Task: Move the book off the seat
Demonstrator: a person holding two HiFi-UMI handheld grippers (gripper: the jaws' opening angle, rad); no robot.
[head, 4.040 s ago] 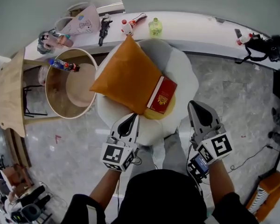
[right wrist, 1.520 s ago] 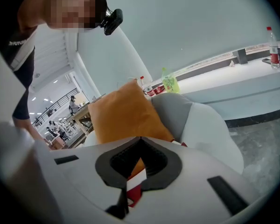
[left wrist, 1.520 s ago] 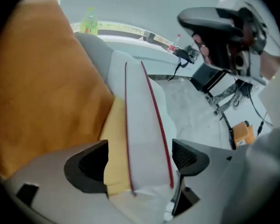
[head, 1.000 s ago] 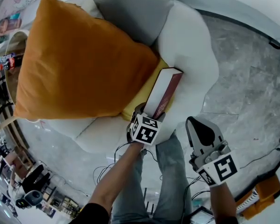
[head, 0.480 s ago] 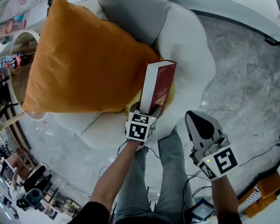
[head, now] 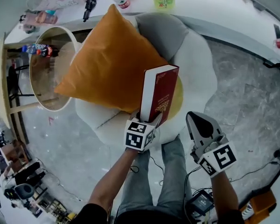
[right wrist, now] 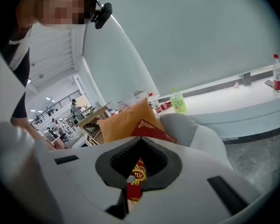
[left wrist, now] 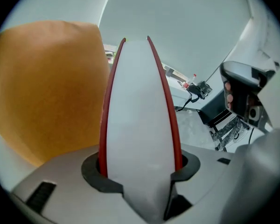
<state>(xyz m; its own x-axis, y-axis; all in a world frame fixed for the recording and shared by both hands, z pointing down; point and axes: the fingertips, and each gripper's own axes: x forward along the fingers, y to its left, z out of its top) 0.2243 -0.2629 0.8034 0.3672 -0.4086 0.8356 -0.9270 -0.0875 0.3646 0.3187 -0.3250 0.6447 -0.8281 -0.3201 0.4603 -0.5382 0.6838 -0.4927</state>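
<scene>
A thick red book (head: 159, 94) with white page edges stands upright in the air above the yellow pad (head: 178, 99) of a white round seat (head: 203, 64). My left gripper (head: 147, 119) is shut on the book's lower end; its jaws have just been closing on it. In the left gripper view the book (left wrist: 139, 111) fills the gap between the jaws, with the pads against both red covers. My right gripper (head: 197, 117) hangs to the right of the book, shut and holding nothing. Through its jaws the right gripper view shows the book (right wrist: 151, 132).
A big orange cushion (head: 112, 64) leans on the seat to the left of the book. A round wooden side table (head: 46, 73) stands further left. A white counter (head: 200, 3) with bottles and small items curves behind the seat. The person's legs (head: 151, 181) are below the grippers.
The book has risen off the seat pad and stands more upright, held by the left gripper. Both grippers have come up. The right one stays shut and empty.
</scene>
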